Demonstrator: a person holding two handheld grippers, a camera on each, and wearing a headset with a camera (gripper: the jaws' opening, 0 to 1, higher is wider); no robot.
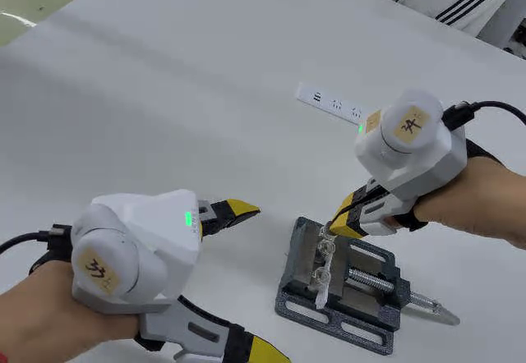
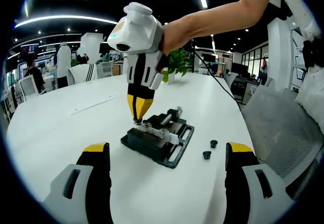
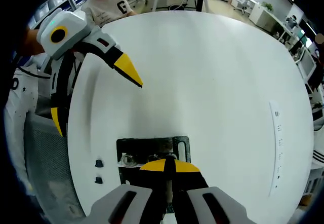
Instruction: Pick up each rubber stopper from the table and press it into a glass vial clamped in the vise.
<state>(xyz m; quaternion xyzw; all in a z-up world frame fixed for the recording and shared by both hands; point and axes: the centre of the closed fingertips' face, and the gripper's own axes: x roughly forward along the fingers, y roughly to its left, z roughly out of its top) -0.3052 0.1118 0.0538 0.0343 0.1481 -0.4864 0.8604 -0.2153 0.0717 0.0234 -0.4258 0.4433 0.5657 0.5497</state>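
The left gripper (image 1: 256,281) hangs nearest, its yellow-tipped jaws released wide over the white counter (image 1: 205,92). Two small black rubber stoppers (image 2: 213,143) wait on the counter near the dark grey metal vise (image 1: 337,322), which clamps two clear glass vials (image 1: 320,279) side by side. The right gripper (image 2: 138,116) stands upright on the vial farther from the person, jaws clenched tip to tip (whether a stopper sits between them is hidden).

My worry: an off-centre press could cock the stopper or chip the glass rim, and a slip could knock the neighbouring vial.

Beyond lies a long white power strip (image 1: 329,103), its markings too small to read. Of the round tan stickers (image 1: 97,271), the left gripper's seems to read "37"; the right's is unclear.
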